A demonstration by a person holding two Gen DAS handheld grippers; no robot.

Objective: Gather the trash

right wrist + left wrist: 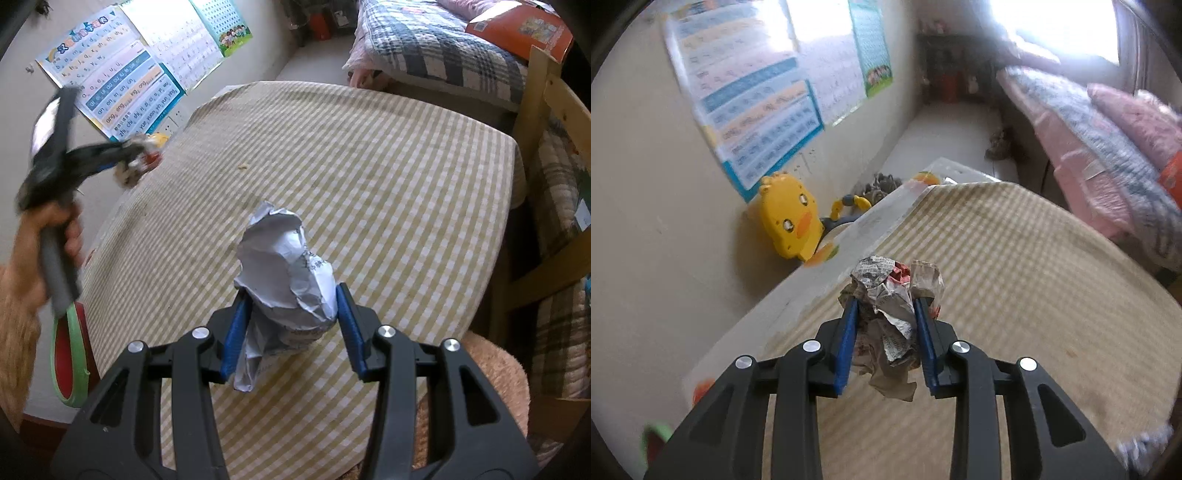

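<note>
A crumpled newspaper ball (892,306) sits between the blue pads of my left gripper (886,301), which is shut on it above the checked tablecloth (1015,280). In the right wrist view the left gripper (138,157) shows blurred at the table's left edge, held by a hand (55,229), with the newspaper wad (129,173) at its tips. My right gripper (291,295) is shut on a crumpled white paper ball (288,273) over the middle of the checked tablecloth (369,166).
A yellow duck toy (786,218) stands by the wall left of the table. Posters (110,85) hang on the wall. A bed with plaid bedding (436,48) and a wooden frame (535,110) lies right. A red and green bin rim (70,362) is below the table's left edge.
</note>
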